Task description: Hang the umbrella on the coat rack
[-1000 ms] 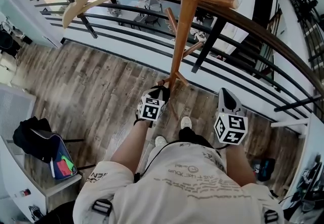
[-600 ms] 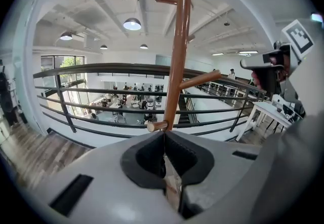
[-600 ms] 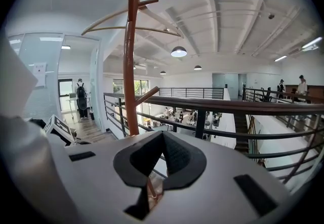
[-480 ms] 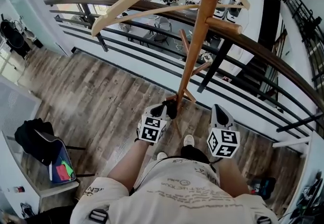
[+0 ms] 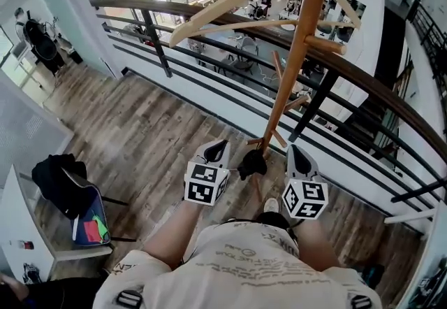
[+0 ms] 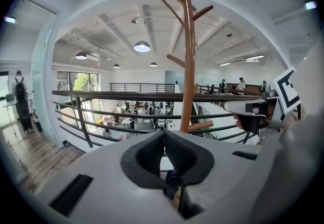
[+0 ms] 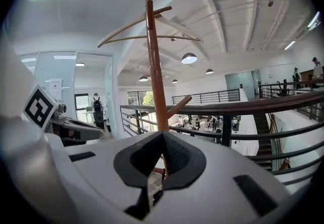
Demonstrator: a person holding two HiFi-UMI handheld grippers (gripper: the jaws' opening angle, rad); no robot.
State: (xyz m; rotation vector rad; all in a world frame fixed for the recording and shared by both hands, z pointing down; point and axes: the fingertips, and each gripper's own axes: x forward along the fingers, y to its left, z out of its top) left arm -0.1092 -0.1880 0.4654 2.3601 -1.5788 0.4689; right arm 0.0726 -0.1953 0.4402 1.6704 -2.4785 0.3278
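Observation:
The wooden coat rack (image 5: 294,68) rises in front of me, with long curved arms at its top and short pegs lower down; it also stands ahead in the left gripper view (image 6: 189,61) and the right gripper view (image 7: 154,66). A small black folded umbrella (image 5: 251,163) hangs close to the pole near its lower end, free of both grippers. Which peg carries it I cannot tell. My left gripper (image 5: 218,144) is just left of the umbrella, shut and empty (image 6: 164,134). My right gripper (image 5: 293,149) is just right of it, also shut and empty (image 7: 163,136).
A dark curved railing (image 5: 209,10) runs right behind the rack, with an open atrium beyond and below. A chair with a black backpack (image 5: 59,182) stands at the left beside a white table (image 5: 17,227). Wood-plank floor (image 5: 140,126) lies around me.
The left gripper held the black umbrella at the rack's pole; it has let go and drawn back to the left. The umbrella now hangs by the pole. The right gripper stayed beside it.

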